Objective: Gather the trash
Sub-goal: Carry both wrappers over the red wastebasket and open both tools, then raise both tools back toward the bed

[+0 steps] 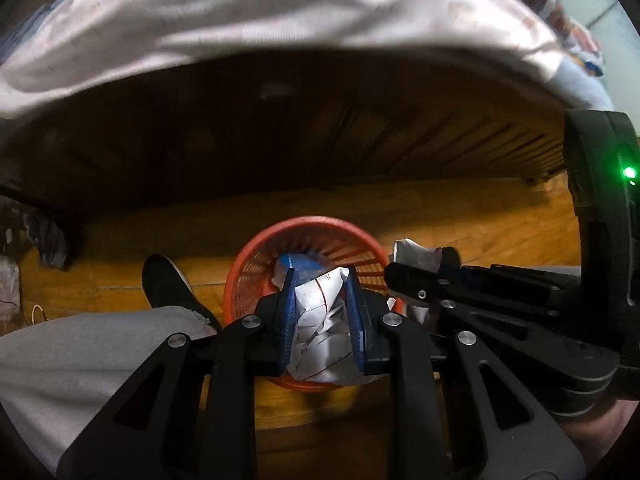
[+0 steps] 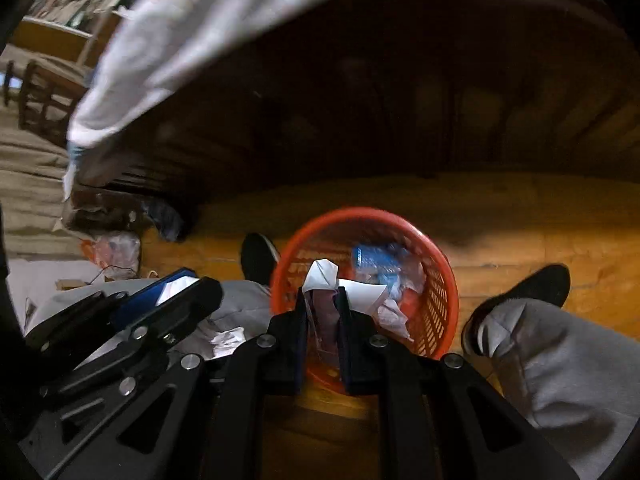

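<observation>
A red slatted waste basket stands on the wooden floor, with blue packaging and crumpled paper inside. My left gripper is shut on a crumpled white paper with red lines and hangs over the basket. My right gripper is shut on a folded white paper scrap, above the basket's near rim. In the left wrist view the right gripper enters from the right, holding white paper. The left gripper shows at the left of the right wrist view.
A bed with a pale sheet overhangs a dark space behind the basket. The person's black shoes and grey trouser legs flank the basket. Bags and clutter lie at the left by the bed.
</observation>
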The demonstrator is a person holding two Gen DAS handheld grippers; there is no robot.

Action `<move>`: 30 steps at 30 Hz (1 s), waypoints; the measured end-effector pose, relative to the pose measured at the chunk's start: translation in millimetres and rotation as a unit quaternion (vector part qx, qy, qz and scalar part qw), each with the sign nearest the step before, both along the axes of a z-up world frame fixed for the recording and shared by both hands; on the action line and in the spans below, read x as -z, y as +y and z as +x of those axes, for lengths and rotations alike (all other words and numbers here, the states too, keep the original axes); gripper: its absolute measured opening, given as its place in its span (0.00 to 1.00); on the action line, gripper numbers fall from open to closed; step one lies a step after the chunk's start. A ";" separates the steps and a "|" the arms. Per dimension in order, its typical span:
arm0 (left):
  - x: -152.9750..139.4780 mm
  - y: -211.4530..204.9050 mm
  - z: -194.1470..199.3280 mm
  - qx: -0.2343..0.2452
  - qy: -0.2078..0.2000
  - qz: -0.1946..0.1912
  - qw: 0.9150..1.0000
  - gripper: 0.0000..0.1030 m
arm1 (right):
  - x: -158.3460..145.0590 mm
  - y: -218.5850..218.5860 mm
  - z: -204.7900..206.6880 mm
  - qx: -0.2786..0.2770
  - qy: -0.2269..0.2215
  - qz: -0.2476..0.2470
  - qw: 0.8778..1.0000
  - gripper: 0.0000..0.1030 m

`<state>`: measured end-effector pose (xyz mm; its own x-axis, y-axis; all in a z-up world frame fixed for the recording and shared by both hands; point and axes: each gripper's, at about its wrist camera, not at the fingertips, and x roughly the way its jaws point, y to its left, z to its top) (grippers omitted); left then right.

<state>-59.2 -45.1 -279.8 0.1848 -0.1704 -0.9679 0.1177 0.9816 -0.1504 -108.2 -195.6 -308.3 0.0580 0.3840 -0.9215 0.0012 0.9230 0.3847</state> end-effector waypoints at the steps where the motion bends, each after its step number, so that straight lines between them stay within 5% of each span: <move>1: 6.4 -0.8 -0.4 0.000 0.005 0.000 1.000 0.22 | 7.9 0.3 0.6 0.000 0.006 -0.003 1.000 0.14; 9: 55.6 -2.5 -0.4 -0.003 0.044 0.011 0.999 0.27 | 75.8 -15.9 -9.7 0.035 0.077 -0.018 0.996 0.22; 13: 51.0 -5.3 -0.6 -0.002 0.031 0.033 0.999 0.34 | 85.2 -20.1 -6.0 0.039 0.081 -0.024 0.996 0.24; 15: 44.6 -3.0 1.9 -0.004 0.023 0.035 0.999 0.41 | 85.7 -12.8 4.2 0.041 0.073 -0.025 0.996 0.33; 18: 27.5 -1.8 3.4 0.012 0.002 0.043 0.999 0.47 | 69.8 -13.4 9.9 0.045 0.059 -0.028 0.997 0.49; 22: 0.6 3.4 5.9 0.017 -0.032 0.054 0.998 0.62 | 34.4 -23.4 15.4 0.055 0.031 -0.027 0.998 0.49; 30: -54.9 9.0 5.8 0.016 -0.073 0.044 0.996 0.66 | -80.6 -60.2 27.5 0.077 -0.073 0.002 0.994 0.51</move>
<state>-53.4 -36.1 -224.9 0.3206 -0.0945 -0.9425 0.1643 0.9855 -0.0430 -80.7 -255.9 -227.6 0.2493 0.3634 -0.8977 0.0864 0.9149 0.3943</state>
